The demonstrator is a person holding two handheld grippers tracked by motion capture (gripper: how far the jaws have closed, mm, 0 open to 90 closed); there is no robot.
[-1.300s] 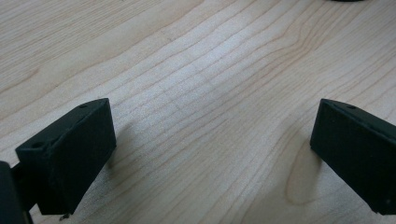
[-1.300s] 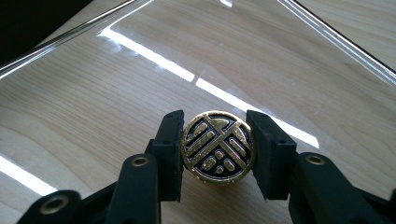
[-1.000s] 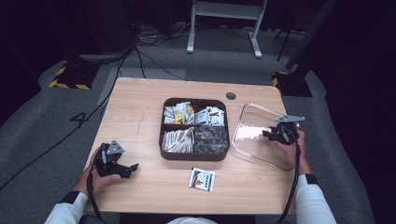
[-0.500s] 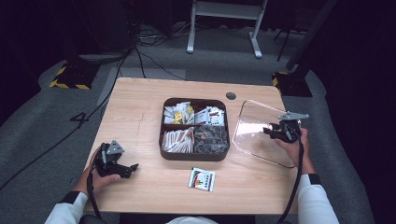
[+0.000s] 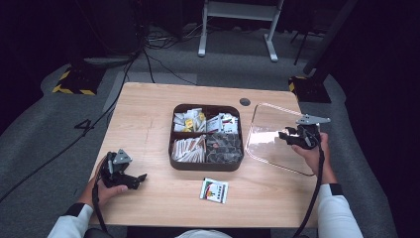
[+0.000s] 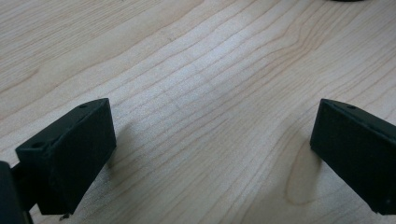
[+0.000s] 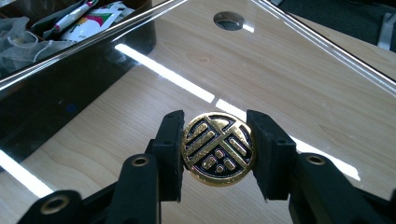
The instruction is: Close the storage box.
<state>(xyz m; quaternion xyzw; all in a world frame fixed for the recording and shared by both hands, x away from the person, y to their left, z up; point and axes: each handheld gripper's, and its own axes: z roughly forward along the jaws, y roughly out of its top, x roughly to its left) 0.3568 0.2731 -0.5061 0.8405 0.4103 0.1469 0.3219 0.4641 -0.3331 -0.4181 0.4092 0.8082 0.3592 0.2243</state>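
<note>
The counter (image 5: pixel 148 119) is pale wood with a fine darker grain running across it. On it stands a dark brown tray (image 5: pixel 206 166) with four compartments: white and yellow packets at far left, white packets with red and green print at far right, brown-and-white sticks at near left, grey translucent sachets at near right. A white packet (image 5: pixel 214 190) printed with red, green and black lies near the tray. The lid (image 5: pixel 270 134) is clear, with bright white glare streaks. Its round knob (image 7: pixel 218 149) is gold with a black geometric fret pattern. Both tongs (image 7: pixel 218 154) (image 5: pixel 141 177) are matt black. The sleeves (image 5: pixel 337 218) are white.
</note>
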